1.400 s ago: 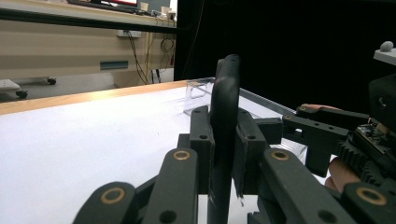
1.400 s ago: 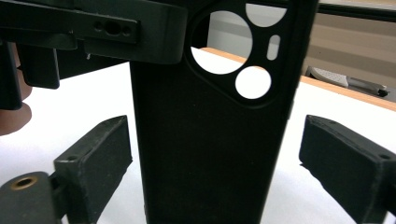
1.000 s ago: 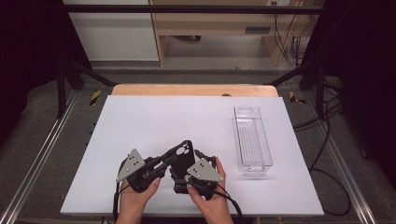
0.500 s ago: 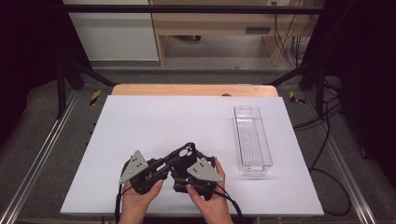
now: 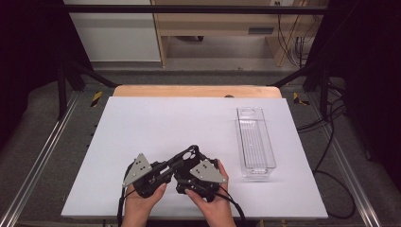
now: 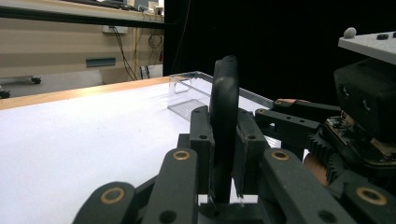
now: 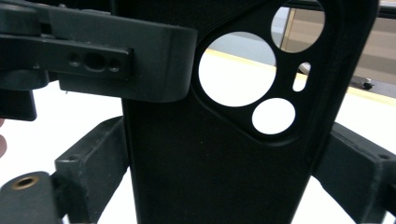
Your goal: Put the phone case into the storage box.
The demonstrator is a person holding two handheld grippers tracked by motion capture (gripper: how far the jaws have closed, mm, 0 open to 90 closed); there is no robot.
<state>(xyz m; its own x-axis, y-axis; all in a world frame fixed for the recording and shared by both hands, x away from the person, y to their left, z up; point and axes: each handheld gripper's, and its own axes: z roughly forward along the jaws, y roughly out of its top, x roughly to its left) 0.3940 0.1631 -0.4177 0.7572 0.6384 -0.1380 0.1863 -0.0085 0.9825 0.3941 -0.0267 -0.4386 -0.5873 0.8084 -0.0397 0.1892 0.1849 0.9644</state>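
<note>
A black phone case (image 5: 190,154) with round camera cut-outs is held upright just above the white table (image 5: 165,118), near its front edge. My left gripper (image 5: 176,164) comes in from the left and is shut on the case's thin edge (image 6: 224,102), with its jaws (image 6: 223,140) tight on both faces. My right gripper (image 5: 190,166) reaches in from the near side and spans the case's width (image 7: 219,177). Its jaws have just been closing, and both touch the case's sides. The left gripper's fingers (image 7: 116,60) cross the top left of the right gripper view.
A long clear plastic tray (image 5: 255,142) lies lengthwise on the table's right side, seen as the clear tray (image 6: 187,93) beyond the case. A wooden strip (image 5: 189,91) borders the table's far edge. Metal rails and cables run along both sides.
Both hands and the case have shifted very slightly to the right. The case stays between both grippers.
</note>
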